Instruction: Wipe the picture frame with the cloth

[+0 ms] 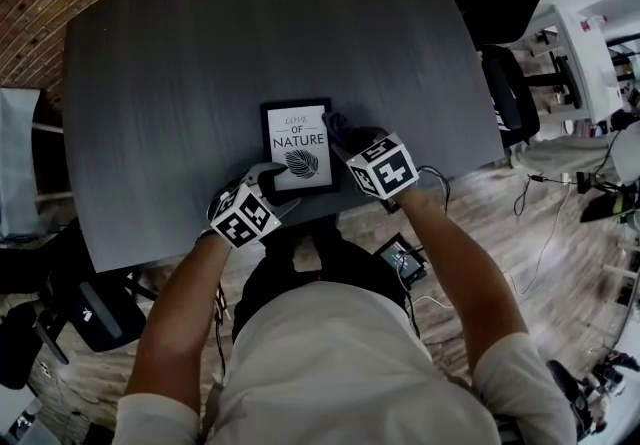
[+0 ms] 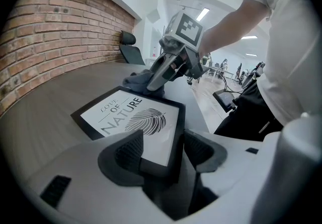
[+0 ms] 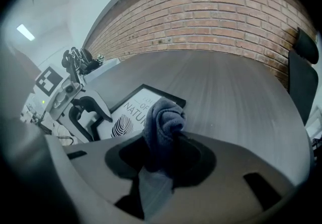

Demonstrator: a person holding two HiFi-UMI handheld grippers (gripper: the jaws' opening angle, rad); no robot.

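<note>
the picture frame is laid flat on the dark table, near its front edge. its near corner is clamped between the jaws of the left gripper. a dark blue cloth is kept pinched in the right gripper and is set against the frame's far right corner.

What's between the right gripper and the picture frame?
The cloth, clamped in the right gripper, rests on the far corner of the picture frame. The left gripper view shows it clearest.
</note>
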